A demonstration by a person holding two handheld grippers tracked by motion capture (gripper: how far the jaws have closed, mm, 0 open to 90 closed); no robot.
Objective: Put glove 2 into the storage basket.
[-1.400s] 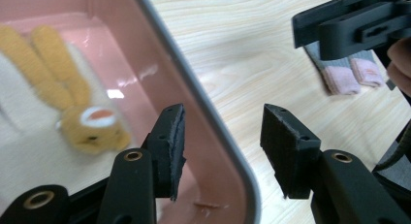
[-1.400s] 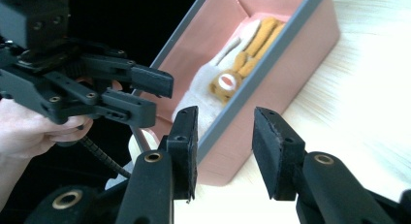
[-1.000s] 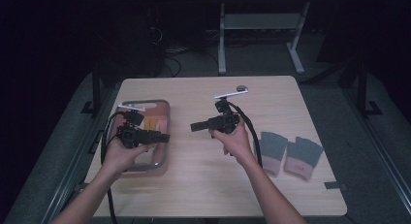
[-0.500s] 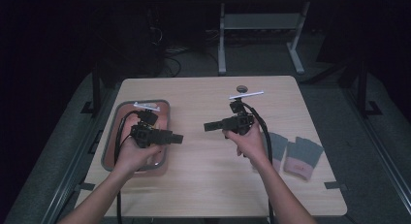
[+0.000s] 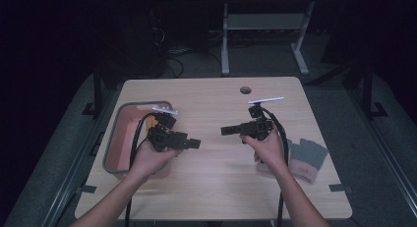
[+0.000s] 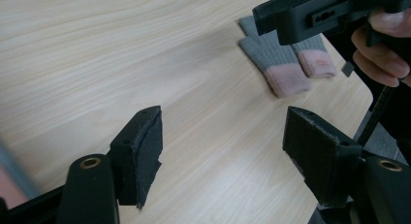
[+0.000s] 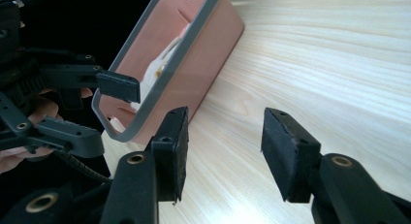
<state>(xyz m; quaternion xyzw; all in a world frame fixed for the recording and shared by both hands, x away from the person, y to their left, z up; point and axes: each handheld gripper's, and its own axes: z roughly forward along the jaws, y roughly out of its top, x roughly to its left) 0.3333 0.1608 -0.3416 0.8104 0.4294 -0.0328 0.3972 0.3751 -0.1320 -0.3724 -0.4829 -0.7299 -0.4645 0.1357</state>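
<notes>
Tongs (image 5: 193, 144) (image 5: 226, 130) agape over bare tabletop (image 5: 211, 187) between bin (image 5: 114, 138) and gloves (image 5: 305, 158).

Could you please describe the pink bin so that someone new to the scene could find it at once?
Start at the light wooden table and go to its left edge. The pink bin sits there beside the left gripper; its grey rim and raised walls set it apart from the flat grey-and-pink gloves opposite.

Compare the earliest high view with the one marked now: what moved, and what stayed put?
Both hands drew back toward the person. The left gripper left the pink bin, the right gripper came off the table's middle. Both jaws have just been opening, with nothing between them. The bin and the grey-pink gloves stayed where they were.
</notes>
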